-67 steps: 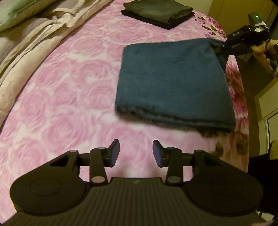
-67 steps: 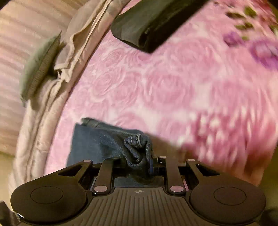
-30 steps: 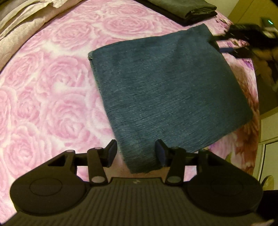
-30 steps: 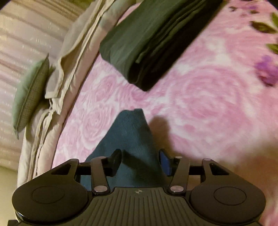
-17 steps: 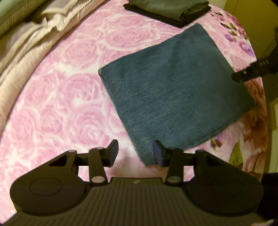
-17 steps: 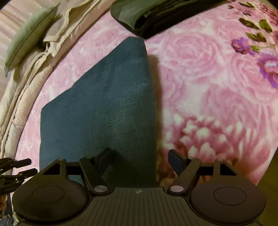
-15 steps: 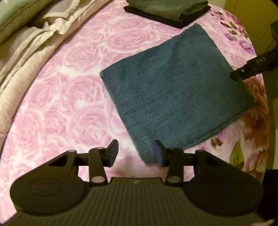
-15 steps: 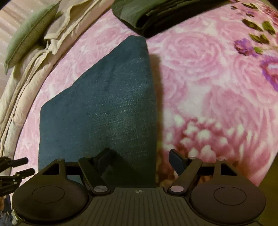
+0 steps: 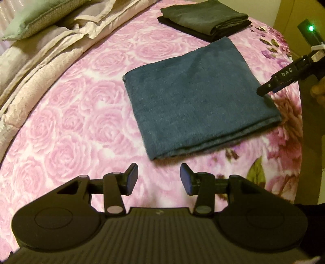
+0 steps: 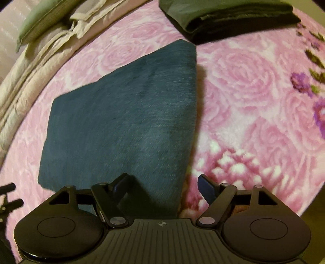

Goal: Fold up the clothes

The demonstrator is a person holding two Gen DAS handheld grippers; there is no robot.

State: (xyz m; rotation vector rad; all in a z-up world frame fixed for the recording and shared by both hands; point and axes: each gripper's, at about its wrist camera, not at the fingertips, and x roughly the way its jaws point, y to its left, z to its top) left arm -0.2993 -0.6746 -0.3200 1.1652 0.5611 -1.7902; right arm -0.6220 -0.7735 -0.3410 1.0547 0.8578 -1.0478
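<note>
- I am looking at the folded blue cloth (image 9: 195, 97) lying flat in a rough square on the pink rose-print bedspread (image 9: 67, 126); this cloth is my landmark
- My left gripper (image 9: 159, 178) is hovering just short of the cloth's near folded corner, its jaws spread wide with nothing between them and not touching the fabric
- My right gripper (image 10: 162, 183) is sitting over the cloth's edge on the opposite side, its jaws also spread apart; the left finger is hanging over the blue fabric and the right finger over the bedspread just beside it, gripping nothing
- In the left wrist view, the right gripper's dark tip (image 9: 284, 81) is reaching in close to the cloth's right-hand edge
- Beyond the cloth's far corner, a folded stack of dark clothes (image 9: 205, 19) is resting on the bedspread, near the cloth but apart from it
- Well off to the cloth's far left, rumpled beige bedding (image 9: 40, 54) and a green pillow (image 9: 38, 19) are lying along the bedspread's border
</note>
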